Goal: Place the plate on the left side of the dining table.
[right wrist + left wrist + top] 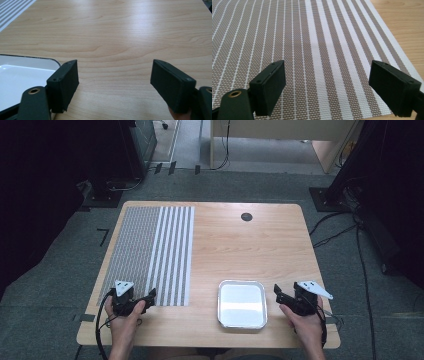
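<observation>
Both forearms are bare, no sleeves showing. The left gripper [151,295] and right gripper [276,291] are black, each topped by a grey three-cornered plate, trailing black cables; brass-ringed holes mark the rectangular jaws.

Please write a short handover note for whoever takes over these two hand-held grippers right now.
Left hand-held gripper: open, holding nothing, over the near edge of the striped placemat.
Right hand-held gripper: open, holding nothing, just right of the white tray, not touching it.
Things: the placemat lies flat on the left half of the table; the tray sits near the front edge, nothing in it.
Done: nothing gripped yet.
Left: probably grip the placemat or the tray; which comes first can't be told.
</observation>
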